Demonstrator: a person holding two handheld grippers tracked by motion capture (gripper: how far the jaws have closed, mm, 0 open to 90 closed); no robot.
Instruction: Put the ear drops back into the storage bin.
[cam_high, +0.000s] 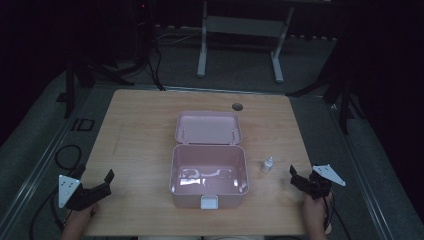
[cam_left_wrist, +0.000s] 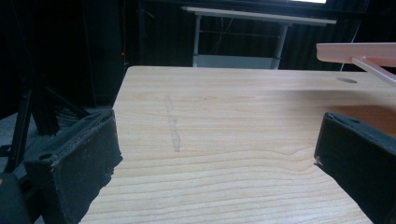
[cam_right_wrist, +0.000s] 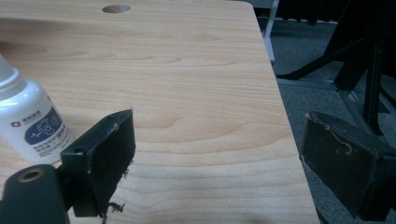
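High view counts it out for me: one pink box (cam_high: 209, 172), one small white bottle (cam_high: 268, 164), and my two grippers. The box sits mid-table with its lid (cam_high: 208, 128) thrown back behind it, the inside bare and shiny. The bottle stands upright just right of the box, apart from it, with my right gripper (cam_high: 299, 179) near it on the table's right side. In the right gripper view the bottle (cam_right_wrist: 31, 124) is at the left, outside my jaws, beside the left one; those jaws stand spread wide with nothing between them but wood. My left gripper (cam_high: 101, 183) rests at the near left corner, well apart from the box, its jaws likewise released and bare. In the left gripper view the edge of the lid (cam_left_wrist: 359, 52) shows at the upper right.

One table (cam_high: 140, 130), light wood grain, with one round hole (cam_high: 237, 106) near its far edge. Around it the room is dark: grey floor, black stands, cables at the left, and one white-legged desk (cam_high: 240, 30) farther back.
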